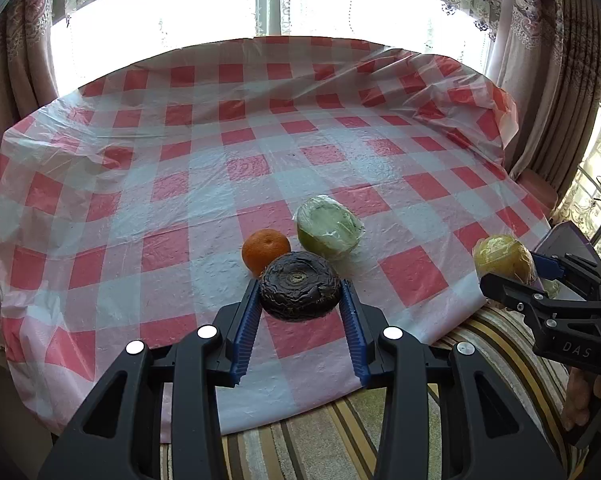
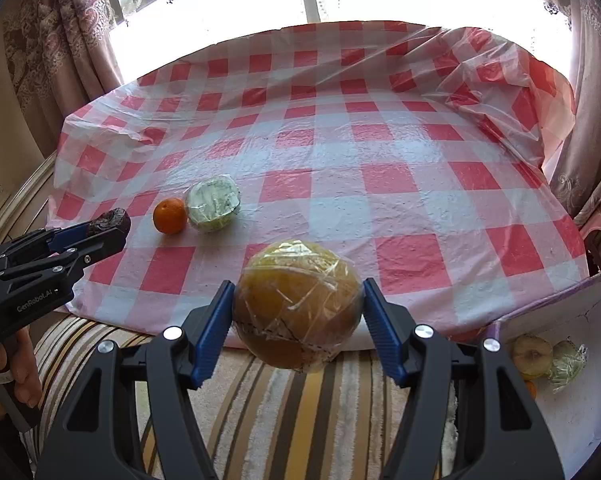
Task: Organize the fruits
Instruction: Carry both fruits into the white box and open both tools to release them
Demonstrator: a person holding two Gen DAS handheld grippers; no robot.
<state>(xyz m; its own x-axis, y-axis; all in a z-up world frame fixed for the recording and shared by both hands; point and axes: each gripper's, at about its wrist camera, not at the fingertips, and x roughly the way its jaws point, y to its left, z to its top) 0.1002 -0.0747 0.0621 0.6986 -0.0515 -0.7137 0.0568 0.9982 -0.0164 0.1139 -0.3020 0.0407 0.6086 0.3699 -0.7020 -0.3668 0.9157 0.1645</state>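
Dark wrinkled fruit (image 1: 299,286) between left gripper (image 1: 300,300) pads, above checked tablecloth (image 1: 180,200)

Glossy crinkled plastic tablecloth (image 1: 204,184); wrinkled matt dark fruit (image 1: 299,291); film-wrapped yellow fruit (image 2: 297,304).

Strong daylight pours through the tall curtained window (image 1: 284,4) along the top of both frames, blown out to pure white. It leaves pale glare across the glossy red-and-white checked plastic sheet (image 1: 228,148). Focus is sharp in the centre; fisheye bending curves edges, and corners fall black.
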